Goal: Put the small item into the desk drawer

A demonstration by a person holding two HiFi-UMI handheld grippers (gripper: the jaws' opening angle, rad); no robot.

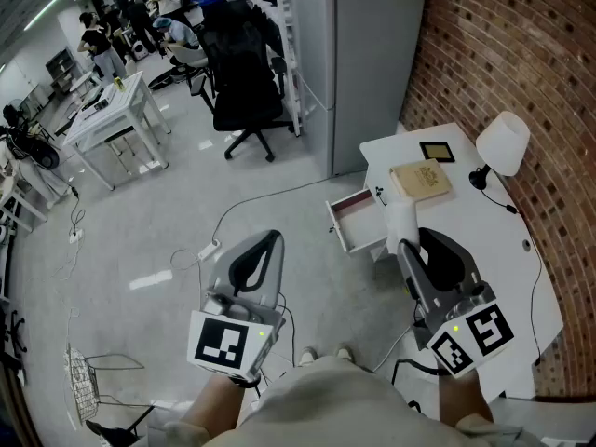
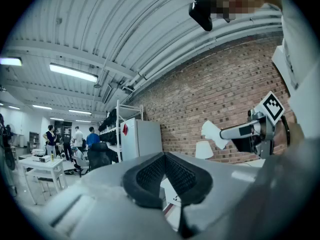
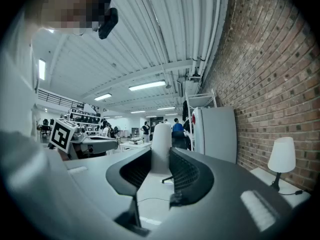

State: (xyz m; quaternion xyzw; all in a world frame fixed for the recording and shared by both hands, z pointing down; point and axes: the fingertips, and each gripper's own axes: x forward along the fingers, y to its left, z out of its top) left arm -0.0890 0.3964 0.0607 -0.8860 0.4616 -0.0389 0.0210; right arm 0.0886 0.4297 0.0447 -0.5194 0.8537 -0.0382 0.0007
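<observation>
My right gripper [image 1: 406, 242] is shut on a small white rounded item [image 1: 400, 219], which it holds over the front edge of the white desk [image 1: 494, 250]. In the right gripper view the white item [image 3: 161, 146] stands upright between the two dark pads [image 3: 186, 174]. The desk drawer [image 1: 357, 220] is pulled open just ahead and left of the item, and its inside looks bare. My left gripper [image 1: 270, 238] hangs over the floor left of the drawer, shut with nothing in it. In the left gripper view, the right gripper [image 2: 235, 132] and its white item [image 2: 214, 133] show against the brick wall.
On the desk lie a tan book [image 1: 421, 181], a small dark picture frame [image 1: 437, 151] and a white lamp [image 1: 503, 143]. A grey cabinet [image 1: 368, 54] stands behind the desk. A black office chair [image 1: 244, 91] and a white table [image 1: 112, 110] stand farther off.
</observation>
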